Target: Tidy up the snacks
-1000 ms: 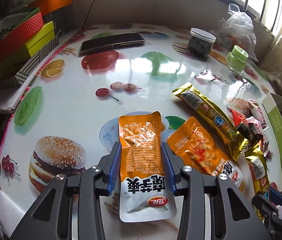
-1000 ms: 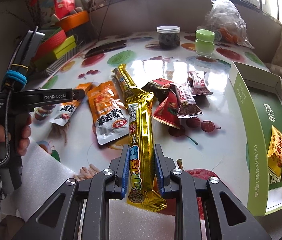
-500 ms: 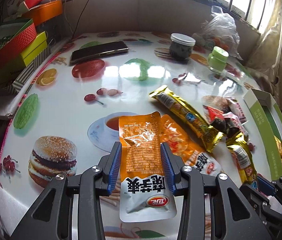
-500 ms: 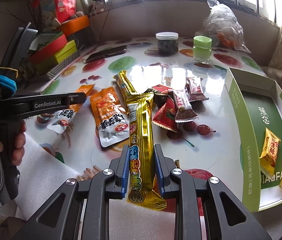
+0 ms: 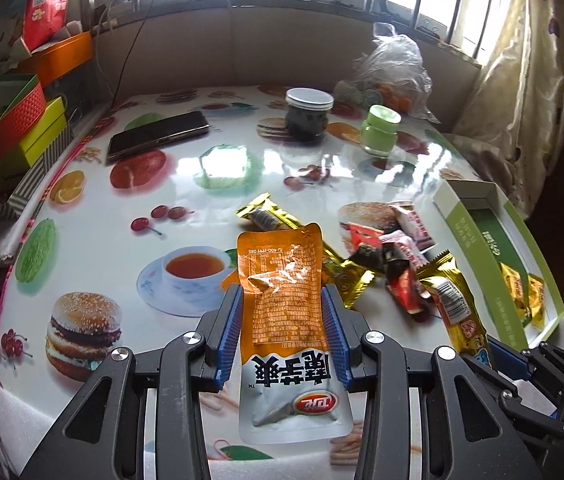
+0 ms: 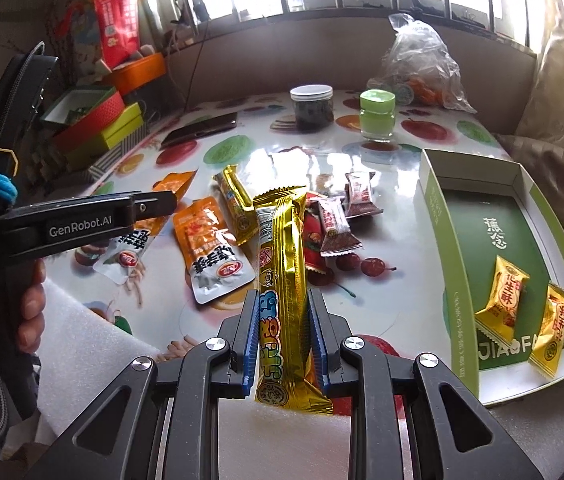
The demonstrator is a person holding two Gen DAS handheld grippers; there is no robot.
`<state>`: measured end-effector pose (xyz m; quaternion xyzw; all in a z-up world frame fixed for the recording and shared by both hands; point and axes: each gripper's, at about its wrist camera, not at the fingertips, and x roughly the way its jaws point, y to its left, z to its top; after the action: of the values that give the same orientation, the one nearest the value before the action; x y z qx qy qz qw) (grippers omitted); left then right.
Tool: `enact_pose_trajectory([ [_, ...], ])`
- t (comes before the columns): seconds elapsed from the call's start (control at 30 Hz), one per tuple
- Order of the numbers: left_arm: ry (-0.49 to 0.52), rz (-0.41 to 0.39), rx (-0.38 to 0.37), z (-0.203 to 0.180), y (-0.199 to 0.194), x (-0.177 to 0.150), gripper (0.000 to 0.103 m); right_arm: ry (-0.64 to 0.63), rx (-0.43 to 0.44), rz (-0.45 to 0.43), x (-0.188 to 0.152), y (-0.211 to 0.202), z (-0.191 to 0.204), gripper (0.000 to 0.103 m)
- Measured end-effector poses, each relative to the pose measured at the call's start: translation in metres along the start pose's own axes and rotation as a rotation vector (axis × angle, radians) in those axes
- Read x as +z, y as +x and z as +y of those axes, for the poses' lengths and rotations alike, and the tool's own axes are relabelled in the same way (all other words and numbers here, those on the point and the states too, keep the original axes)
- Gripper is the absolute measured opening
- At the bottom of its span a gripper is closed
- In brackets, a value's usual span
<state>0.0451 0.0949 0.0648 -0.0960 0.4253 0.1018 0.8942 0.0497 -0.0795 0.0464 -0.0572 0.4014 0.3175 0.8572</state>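
Pinching an orange-and-white foil snack pouch [image 5: 285, 312] by its two long edges, the left gripper [image 5: 285, 332] holds it clear of the table with the printed back facing the camera. The right gripper [image 6: 283, 332] is pressed in on a long gold foil snack bar [image 6: 283, 280], which stands up between its blue pads and leans away from the lens.

Just beyond, a second orange-and-white foil pouch [image 6: 214, 260] lies flat on the glossy fruit-and-burger printed tablecloth [image 5: 94, 240], beside another gold foil bar [image 6: 236, 204] and a loose heap of small red, brown and white wrapped sweets [image 6: 337, 220]. To the right of the heap sits an open green-and-white cardboard box [image 6: 437, 216] with two small gold candy packets [image 6: 501, 304] inside, near its closer end.

Farther back a dark flat phone [image 5: 158, 134] lies on the cloth, well apart from a clear jar with a white lid [image 5: 307, 114] and a small green-lidded jar [image 5: 379, 130]. Behind those rests a crumpled clear plastic bag [image 5: 391, 68], and stacked red, yellow-green and orange boxes [image 5: 10, 120] line the left edge.
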Motion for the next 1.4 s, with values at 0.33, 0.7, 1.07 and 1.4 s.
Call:
enact_pose_trajectory([
  [0.33,0.036,-0.024,-0.049,-0.025,-0.009,0.009,0.041,0.04,-0.033,-0.037,0.001,-0.019,-0.015,0.022],
  [0.7,0.077,-0.042,-0.113,-0.056,-0.013,0.022,0.041,0.105,-0.072,-0.084,0.0,-0.039,-0.037,0.022],
  [1.07,0.125,-0.064,-0.15,-0.084,-0.017,0.035,0.041,0.188,-0.078,-0.155,0.0,-0.055,-0.059,0.022],
  [1.4,0.173,-0.059,-0.211,-0.12,-0.012,0.043,0.041,0.226,-0.141,-0.171,-0.002,-0.07,-0.087,0.022],
])
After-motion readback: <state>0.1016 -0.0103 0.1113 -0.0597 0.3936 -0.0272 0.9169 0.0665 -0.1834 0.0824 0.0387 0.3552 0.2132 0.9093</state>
